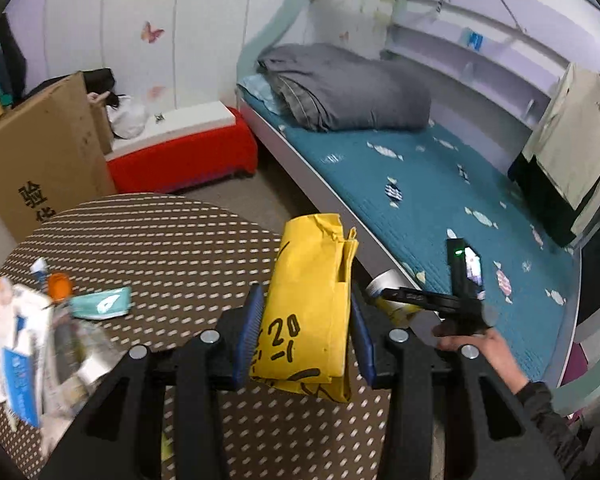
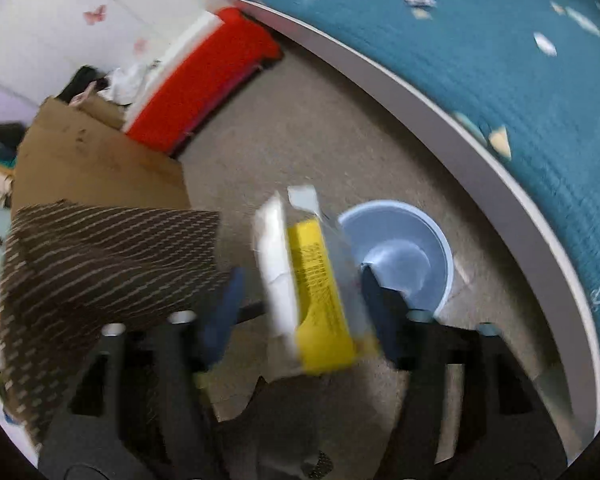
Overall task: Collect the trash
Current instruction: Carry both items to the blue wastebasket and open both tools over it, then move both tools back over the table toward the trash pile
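One folded yellow paper bag (image 1: 312, 308), marked with black hand-drawn figures, was held upright between the two blue pads of the left gripper (image 1: 306, 332), the pads pressed against its two sides, above the near edge of one round table (image 1: 148, 240) covered in a brown cloth with pale dots. On that table, at its left side, a loose heap of trash (image 1: 32, 344) was seen: one orange cap (image 1: 59, 286), one teal packet (image 1: 100, 302) and several white and blue wrappers too blurred to be counted. In the left wrist view the right gripper (image 1: 440, 300) was seen beside the bed (image 1: 440, 200), carried by one hand (image 1: 484, 344). In the right wrist view, which was smeared by motion, one yellow and white packet (image 2: 312, 280) was seen between the two fingers of the right gripper (image 2: 304, 308); whether the pads were pressed onto it or stood slightly apart from it could not be told. Just beyond that packet, on the floor (image 2: 300, 128) near the bed frame, one pale blue bin (image 2: 404, 252) stood open, its inside bare in the part visible. One cardboard box (image 1: 40, 160) and one red bench (image 1: 188, 156) were seen against the wall, and one grey folded quilt (image 1: 348, 88) lay on the teal bedsheet.
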`<state>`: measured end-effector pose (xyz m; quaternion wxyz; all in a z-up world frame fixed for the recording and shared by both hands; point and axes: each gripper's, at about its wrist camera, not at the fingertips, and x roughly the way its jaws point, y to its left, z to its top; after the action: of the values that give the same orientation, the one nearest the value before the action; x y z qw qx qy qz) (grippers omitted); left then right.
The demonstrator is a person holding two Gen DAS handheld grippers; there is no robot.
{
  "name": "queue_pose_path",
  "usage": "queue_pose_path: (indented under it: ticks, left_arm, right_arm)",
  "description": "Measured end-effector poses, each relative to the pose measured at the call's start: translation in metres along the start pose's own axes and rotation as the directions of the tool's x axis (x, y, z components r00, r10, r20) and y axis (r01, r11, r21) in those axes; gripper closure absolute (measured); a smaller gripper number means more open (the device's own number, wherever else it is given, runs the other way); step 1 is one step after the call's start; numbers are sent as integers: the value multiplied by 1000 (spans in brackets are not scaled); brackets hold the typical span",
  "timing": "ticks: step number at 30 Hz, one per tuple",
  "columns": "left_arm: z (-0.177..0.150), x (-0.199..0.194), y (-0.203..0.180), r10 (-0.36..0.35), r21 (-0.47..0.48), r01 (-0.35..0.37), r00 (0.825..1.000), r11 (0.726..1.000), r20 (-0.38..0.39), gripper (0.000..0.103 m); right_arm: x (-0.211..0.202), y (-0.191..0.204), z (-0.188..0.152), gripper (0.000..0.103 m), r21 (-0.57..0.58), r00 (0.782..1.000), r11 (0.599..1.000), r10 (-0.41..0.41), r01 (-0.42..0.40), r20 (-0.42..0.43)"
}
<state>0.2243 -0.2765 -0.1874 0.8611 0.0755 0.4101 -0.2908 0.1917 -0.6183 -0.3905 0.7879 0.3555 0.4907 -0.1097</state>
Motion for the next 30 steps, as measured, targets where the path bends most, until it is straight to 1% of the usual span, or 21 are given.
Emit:
queue_pose_path:
  ticks: [2, 4, 6, 9, 12, 13, 16, 18, 19, 20, 21, 22, 23, 24, 25, 26, 28, 30]
  left_arm:
    - [5, 17, -11, -9, 15, 9, 1000, 1000, -28, 62]
    - [10, 36, -25, -18, 37, 20, 998, 999, -54, 62]
    - [13, 51, -38, -31, 54, 35, 997, 998, -78, 62]
    - [18, 77, -58, -49, 80, 59, 992, 995, -116, 62]
    - [24, 107, -80, -59, 112, 80, 982, 990, -180, 62]
    - [26, 117, -87, -69, 119, 95, 976, 988, -207, 62]
    - [28, 147, -108, -60, 154, 104, 962, 983, -267, 62]
    - [28, 162, -113, -58, 153, 108, 952, 982, -299, 62]
    - [28, 173, -117, -58, 157, 115, 942, 981, -330, 62]
    - [28, 182, -120, -61, 165, 127, 932, 978, -358, 60]
    - [29, 190, -122, -63, 170, 137, 922, 976, -381, 50]
    - [30, 195, -124, -59, 175, 136, 920, 975, -388, 40]
    - [32, 199, -125, -46, 188, 127, 922, 974, -386, 16]
    - [33, 201, -126, -31, 195, 112, 926, 974, -375, 9]
    - [36, 199, -125, 1, 205, 76, 937, 976, -349, 9]
    - [38, 199, -123, 7, 202, 66, 940, 977, -342, 9]
    - [40, 193, -116, -11, 167, 72, 940, 983, -341, 9]
    - [42, 182, -112, -13, 151, 63, 949, 986, -314, 9]
  right_arm:
    - [7, -13, 1, 28, 38, 1000, 999, 10, -9, -6]
    - [2, -21, 0, 25, 61, 1000, 998, 16, -17, 19]
    - [-16, -27, -3, 23, 71, 997, 997, 19, -24, 70]
    - [-51, -33, -10, 20, 70, 988, 997, 24, -35, 152]
    - [-88, -35, -13, 16, 59, 972, 997, 26, -41, 235]
    - [-100, -36, -14, 16, 55, 965, 998, 21, -37, 262]
    - [-130, -34, -17, 14, 40, 948, 999, 22, -37, 318]
    - [-146, -30, -17, 14, 28, 938, 999, 28, -40, 344]
    - [-152, -29, -18, 14, 23, 935, 999, 32, -43, 352]
    - [-156, -27, -18, 14, 18, 934, 999, 35, -44, 357]
    - [-161, -25, -18, 13, 8, 931, 999, 36, -42, 363]
    - [-166, -24, -18, 13, 3, 928, 999, 35, -39, 370]
    - [-170, -22, -18, 13, 2, 925, 999, 35, -38, 378]
    - [-172, -19, -20, 12, 3, 923, 999, 35, -39, 382]
    - [-174, -17, -21, 12, 1, 922, 999, 36, -40, 386]
    - [-176, -16, -22, 11, -4, 920, 999, 35, -36, 389]
    - [-179, -10, -24, 7, -10, 919, 1000, 29, -28, 394]
    - [-181, -3, -28, 6, -18, 915, 1000, 17, -11, 404]
